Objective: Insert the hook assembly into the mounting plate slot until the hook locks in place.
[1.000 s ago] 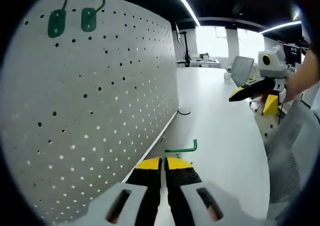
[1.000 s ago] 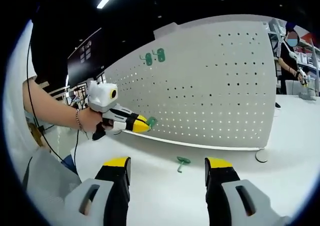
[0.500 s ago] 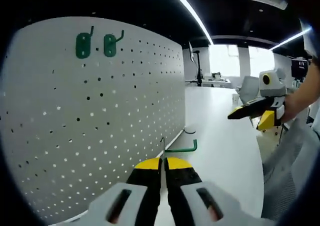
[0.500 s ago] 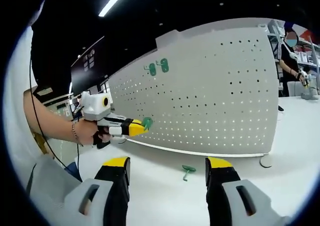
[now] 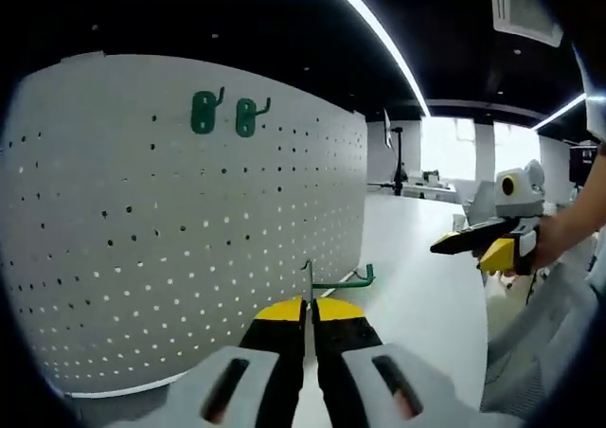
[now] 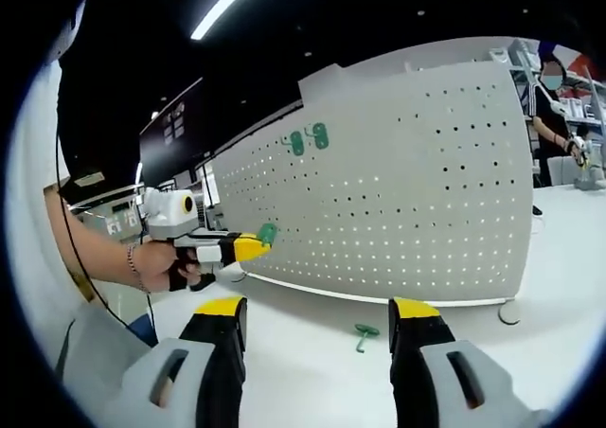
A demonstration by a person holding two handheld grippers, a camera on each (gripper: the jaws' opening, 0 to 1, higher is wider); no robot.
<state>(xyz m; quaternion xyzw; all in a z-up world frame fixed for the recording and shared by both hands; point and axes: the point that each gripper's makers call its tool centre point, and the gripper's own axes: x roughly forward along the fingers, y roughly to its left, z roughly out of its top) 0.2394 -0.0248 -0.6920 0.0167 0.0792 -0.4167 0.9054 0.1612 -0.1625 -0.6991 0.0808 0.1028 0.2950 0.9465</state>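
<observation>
In the left gripper view, the left tool (image 5: 309,307) is clenched on a green hook (image 5: 338,280), which sticks up just past its yellow tips. The white pegboard (image 5: 180,248) stands close on the left, with two mounted green hooks (image 5: 224,115) high on it. The right tool (image 5: 481,247) hangs well apart to the right.

In the right gripper view, the right tool (image 6: 316,316) is released, jaws wide apart above the white bench (image 6: 312,347). A loose green hook (image 6: 365,334) lies on the bench between them, near the pegboard's foot. The left tool (image 6: 248,248) holds its hook near the board.
</observation>
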